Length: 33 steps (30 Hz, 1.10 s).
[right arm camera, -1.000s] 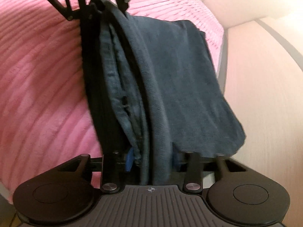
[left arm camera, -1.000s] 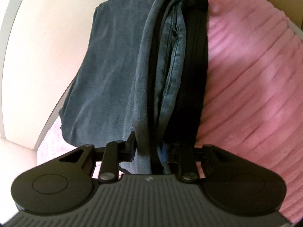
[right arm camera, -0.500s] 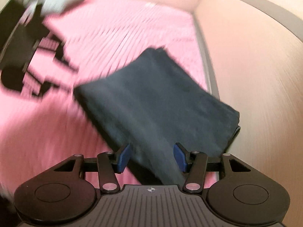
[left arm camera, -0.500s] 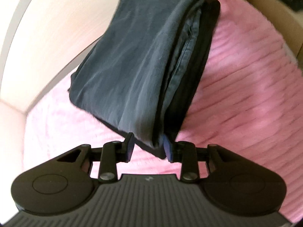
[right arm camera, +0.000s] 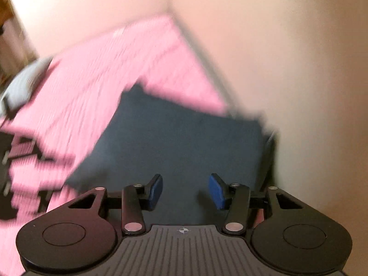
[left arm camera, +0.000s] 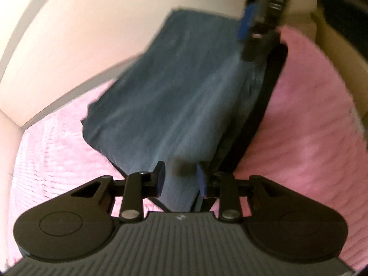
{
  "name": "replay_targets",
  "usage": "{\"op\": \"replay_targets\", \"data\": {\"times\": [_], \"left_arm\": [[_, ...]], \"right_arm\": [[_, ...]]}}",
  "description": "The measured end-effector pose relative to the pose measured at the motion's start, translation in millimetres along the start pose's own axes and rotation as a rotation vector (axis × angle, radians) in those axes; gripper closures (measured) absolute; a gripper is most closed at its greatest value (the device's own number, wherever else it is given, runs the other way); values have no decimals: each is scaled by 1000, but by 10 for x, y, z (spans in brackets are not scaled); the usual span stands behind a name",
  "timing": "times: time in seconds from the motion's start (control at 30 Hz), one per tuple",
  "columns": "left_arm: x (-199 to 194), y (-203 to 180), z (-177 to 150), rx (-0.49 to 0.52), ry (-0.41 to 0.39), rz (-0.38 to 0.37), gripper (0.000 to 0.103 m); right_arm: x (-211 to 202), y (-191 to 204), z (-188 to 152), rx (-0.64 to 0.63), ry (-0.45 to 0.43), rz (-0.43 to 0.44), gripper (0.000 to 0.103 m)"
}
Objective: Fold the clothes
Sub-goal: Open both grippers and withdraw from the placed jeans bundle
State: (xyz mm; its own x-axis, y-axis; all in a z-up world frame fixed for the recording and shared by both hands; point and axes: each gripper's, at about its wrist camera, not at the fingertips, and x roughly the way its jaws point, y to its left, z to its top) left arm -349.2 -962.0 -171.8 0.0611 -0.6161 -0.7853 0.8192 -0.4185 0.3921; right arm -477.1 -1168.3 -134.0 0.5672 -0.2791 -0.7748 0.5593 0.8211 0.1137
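My left fingers point(left arm camera: 179, 179) are closing on the folded dark garment point(left arm camera: 174, 105), my right fingers point(right arm camera: 185, 191) closing empty above it; placement remains.

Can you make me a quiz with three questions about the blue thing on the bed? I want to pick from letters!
1. Where is the cloth?
A. in a basket
B. on the blanket
C. on a chair

2. What colour is the cloth?
A. dark blue
B. yellow
C. white

3. How does the cloth look?
A. rolled into a ball
B. spread out full length
C. folded into a flat stack

Answers:
1. B, because pink blanket shows around the cloth, close to the wall.
2. A, because it is dark blue in both views.
3. C, because its layers show along one edge in the left view.
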Motion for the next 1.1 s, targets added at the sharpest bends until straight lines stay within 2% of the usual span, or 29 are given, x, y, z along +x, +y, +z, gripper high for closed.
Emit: {"op": "replay_targets", "data": {"times": [0.07,0.13,0.2,0.3,0.4,0.5,0.63,0.73,0.8,0.93,0.97,1.03,1.1], "left_arm": [[-56,42,122,-55,-35,-21,76],[24,23,215,-78,-38,-45,76],[183,-59,249,-63,-16,-76,77],[329,-184,212,-34,-4,-94,80],[357,-201,207,-35,-3,-96,81],[337,-177,246,-44,14,-97,81],[114,-99,216,-69,-14,-39,79],[65,-6,70,-99,12,0,79],[185,47,-65,-118,66,13,79],[285,69,-131,-128,88,2,79],[235,77,-127,-134,95,6,79],[124,98,-125,-151,110,14,79],[-28,142,-185,-209,146,20,79]], "right_arm": [[153,-51,77,-32,-42,-87,62],[417,-194,89,0,-18,-128,64],[699,-355,46,50,35,-109,64],[813,-464,6,49,42,-84,65],[632,-502,9,89,42,-62,64],[207,-437,-27,120,7,-52,64],[-134,-212,-295,137,15,-29,64],[-114,-174,-693,175,101,-14,64],[-110,-140,-865,152,92,-20,64],[-281,-59,-740,170,90,-25,63],[-343,-44,-711,187,87,-22,61],[-469,-14,-651,222,81,-15,31],[-578,105,-661,223,92,4,29]]}}
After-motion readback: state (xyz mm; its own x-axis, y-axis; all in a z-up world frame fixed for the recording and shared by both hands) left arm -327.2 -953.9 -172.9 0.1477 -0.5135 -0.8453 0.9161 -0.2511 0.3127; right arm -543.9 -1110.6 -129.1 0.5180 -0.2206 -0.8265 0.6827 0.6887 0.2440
